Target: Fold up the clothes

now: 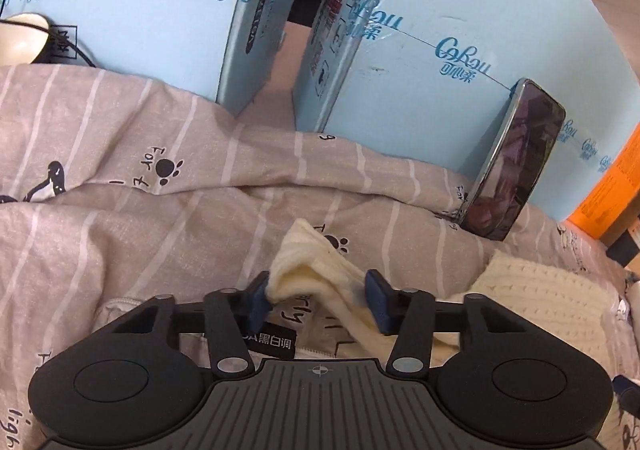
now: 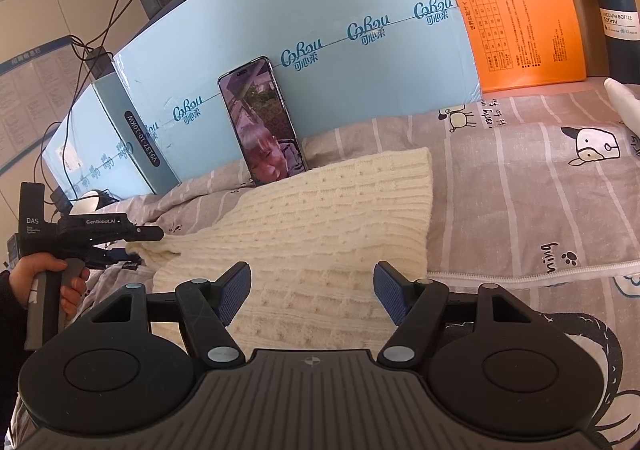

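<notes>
Draping limply, the cream knit sweater (image 2: 304,226) looks soft, light and stretchy. Left gripper (image 1: 320,296) stands apart around a bunched sleeve end; right gripper (image 2: 312,290) hovers apart over the hem, a fair hold

Bed (image 2: 520,209) wore grey striped cover with cartoon prints. Cream knit sweater (image 2: 320,217) lay on it, under and ahead of right jaws. Phone (image 2: 262,121) stood beyond sweater, propped against blue boxes (image 2: 360,89). White bottle (image 2: 624,101) lay far right of jaws.
</notes>
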Action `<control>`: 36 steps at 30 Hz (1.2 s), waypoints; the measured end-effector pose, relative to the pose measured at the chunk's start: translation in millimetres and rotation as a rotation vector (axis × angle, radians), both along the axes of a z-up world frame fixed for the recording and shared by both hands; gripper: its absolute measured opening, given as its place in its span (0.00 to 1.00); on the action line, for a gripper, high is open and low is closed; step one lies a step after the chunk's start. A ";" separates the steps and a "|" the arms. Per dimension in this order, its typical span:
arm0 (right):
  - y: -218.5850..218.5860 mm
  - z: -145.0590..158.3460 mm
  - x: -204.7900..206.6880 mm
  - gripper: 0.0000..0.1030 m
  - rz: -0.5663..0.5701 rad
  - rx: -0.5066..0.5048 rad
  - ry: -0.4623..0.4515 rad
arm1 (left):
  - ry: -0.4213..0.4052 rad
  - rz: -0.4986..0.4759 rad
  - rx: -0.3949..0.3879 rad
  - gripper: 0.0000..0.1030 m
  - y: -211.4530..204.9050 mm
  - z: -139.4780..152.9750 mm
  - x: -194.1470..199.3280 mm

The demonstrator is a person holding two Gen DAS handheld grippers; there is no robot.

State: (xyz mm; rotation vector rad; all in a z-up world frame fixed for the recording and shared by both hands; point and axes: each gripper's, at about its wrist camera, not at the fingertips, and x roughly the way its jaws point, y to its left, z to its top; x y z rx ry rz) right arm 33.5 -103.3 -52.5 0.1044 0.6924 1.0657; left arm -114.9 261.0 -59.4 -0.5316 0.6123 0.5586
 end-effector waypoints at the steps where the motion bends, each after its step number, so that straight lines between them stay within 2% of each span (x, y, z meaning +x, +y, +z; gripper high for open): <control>1: -0.4 0.2 0.0 0.64 -0.001 0.001 -0.002 | -0.018 -0.022 0.008 0.24 -4.0 1.8 1.7; 5: -0.9 1.3 -0.4 0.64 -0.004 0.007 -0.009 | -0.162 -0.098 -0.001 0.20 -21.4 19.2 4.8; 8: -1.9 2.3 -0.8 0.64 -0.010 0.016 -0.015 | -0.259 -0.203 0.014 0.16 -46.2 38.3 15.3; 10: -3.2 3.2 -0.8 0.64 -0.017 0.025 -0.020 | -0.286 -0.273 0.028 0.16 -65.0 46.8 26.7; 13: -6.4 5.0 0.2 0.64 -0.028 0.040 -0.021 | -0.257 -0.365 0.076 0.12 -94.0 49.6 47.0; 14: -7.6 5.7 0.5 0.64 -0.032 0.046 -0.021 | -0.246 -0.347 0.080 0.12 -95.7 49.2 47.0; 17: -11.1 8.1 0.8 0.64 -0.045 0.061 -0.027 | -0.222 -0.157 0.054 0.17 -78.2 45.8 27.2; 18: -11.6 8.7 0.9 0.64 -0.045 0.064 -0.027 | -0.213 -0.094 0.045 0.26 -72.4 44.6 20.6; 19: -12.0 9.4 0.9 0.64 -0.045 0.066 -0.028 | -0.205 -0.031 0.036 0.47 -66.6 43.5 14.0; 21: -12.0 9.7 0.8 0.64 -0.040 0.067 -0.024 | -0.187 0.096 0.018 0.75 -55.0 41.2 0.9; 23: -11.3 9.6 1.0 0.64 -0.038 0.065 -0.023 | -0.195 0.192 -0.060 0.76 -39.8 35.1 -14.4; 26: -10.1 8.2 1.3 0.64 -0.039 0.056 -0.019 | -0.161 0.238 -0.150 0.83 -25.3 18.3 -16.8; 28: -9.2 7.5 1.2 0.64 -0.043 0.051 -0.019 | -0.145 0.235 -0.208 0.83 -21.5 5.6 -9.2; 31: -9.0 6.6 1.8 0.64 -0.055 0.046 -0.020 | -0.151 0.150 -0.177 0.83 -33.7 -5.0 11.6; 33: -8.8 6.2 2.4 0.64 -0.057 0.043 -0.018 | -0.132 0.087 -0.142 0.78 -40.1 -10.6 26.8; 34: -9.0 6.4 2.3 0.65 -0.055 0.044 -0.017 | -0.107 0.049 -0.092 0.49 -45.3 -13.4 35.6; 35: -9.2 6.5 2.3 0.65 -0.054 0.045 -0.017 | -0.089 0.019 -0.043 0.29 -49.6 -15.3 41.2; 36: -9.4 6.7 2.2 0.65 -0.053 0.046 -0.017 | -0.085 -0.007 -0.008 0.12 -52.0 -16.2 43.8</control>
